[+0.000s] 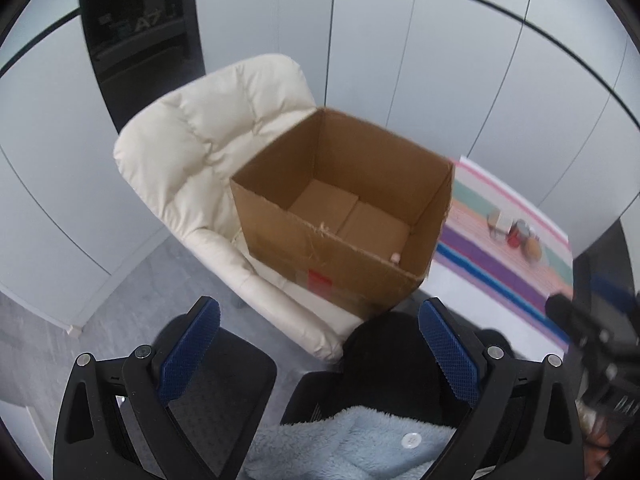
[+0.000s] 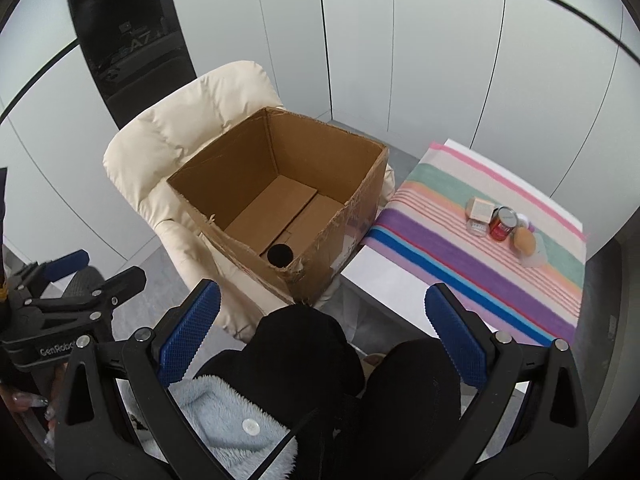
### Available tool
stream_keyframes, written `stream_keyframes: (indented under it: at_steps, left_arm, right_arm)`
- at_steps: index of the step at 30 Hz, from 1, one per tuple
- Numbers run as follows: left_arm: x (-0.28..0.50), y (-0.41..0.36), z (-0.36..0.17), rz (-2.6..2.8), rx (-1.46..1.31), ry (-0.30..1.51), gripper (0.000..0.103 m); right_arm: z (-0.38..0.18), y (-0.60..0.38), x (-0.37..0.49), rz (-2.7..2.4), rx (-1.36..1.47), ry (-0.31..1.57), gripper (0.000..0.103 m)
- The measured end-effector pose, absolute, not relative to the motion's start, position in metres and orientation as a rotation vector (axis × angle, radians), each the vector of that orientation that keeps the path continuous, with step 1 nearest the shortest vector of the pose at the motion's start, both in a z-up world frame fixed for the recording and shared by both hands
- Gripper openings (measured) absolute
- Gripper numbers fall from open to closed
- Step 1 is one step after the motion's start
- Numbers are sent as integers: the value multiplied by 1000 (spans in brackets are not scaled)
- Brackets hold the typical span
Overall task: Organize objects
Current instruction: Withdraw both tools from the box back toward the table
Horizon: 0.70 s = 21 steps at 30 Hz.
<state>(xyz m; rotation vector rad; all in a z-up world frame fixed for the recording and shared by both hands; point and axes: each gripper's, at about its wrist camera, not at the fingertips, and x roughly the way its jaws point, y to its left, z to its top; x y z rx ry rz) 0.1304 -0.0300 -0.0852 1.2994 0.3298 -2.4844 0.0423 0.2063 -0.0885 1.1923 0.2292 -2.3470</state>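
Note:
An open cardboard box (image 1: pixel 340 216) (image 2: pixel 280 196) sits on a cream padded chair (image 1: pixel 192 152) (image 2: pixel 160 140). On its floor lie a black round object (image 2: pixel 280 255) and a small pinkish item (image 1: pixel 396 257). To the right, on a striped cloth (image 2: pixel 460 248) (image 1: pixel 492 268), stands a cluster: a small beige box (image 2: pixel 480 209), a red can (image 2: pixel 502 225), a tan rounded object (image 2: pixel 525 242) and a clear container (image 2: pixel 478 227). My left gripper (image 1: pixel 320 344) (image 2: pixel 96 268) hangs open in front of the box, holding nothing. My right gripper (image 2: pixel 320 332) (image 1: pixel 584 296) is also open and empty.
A person's knees in black trousers (image 2: pixel 312 344) and a light blue fleece garment (image 2: pixel 216 412) (image 1: pixel 352 440) lie below both grippers. The striped cloth covers a white table (image 2: pixel 384 276). White wall panels and a dark pillar (image 2: pixel 128 32) stand behind the chair. Grey floor (image 1: pixel 60 320) lies to the left.

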Motion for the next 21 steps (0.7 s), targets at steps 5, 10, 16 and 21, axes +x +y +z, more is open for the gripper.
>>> stream_keyframes:
  at_steps: [5, 10, 16, 21]
  left_arm:
    - [139, -20, -71, -2506, 1268, 257, 101]
    - [138, -6, -66, -2558, 1287, 266, 101]
    - [133, 5, -64, -2563, 1282, 259, 101]
    - [128, 12, -62, -2598, 1282, 269, 101]
  right_arm:
    - [-72, 207, 67, -2359, 1147, 245, 103]
    - [-59, 210, 82, -2385, 1094, 272, 103]
    - [-57, 217, 86, -2384, 1088, 264, 103]
    - [-57, 227, 82, -2398, 1098, 232, 103]
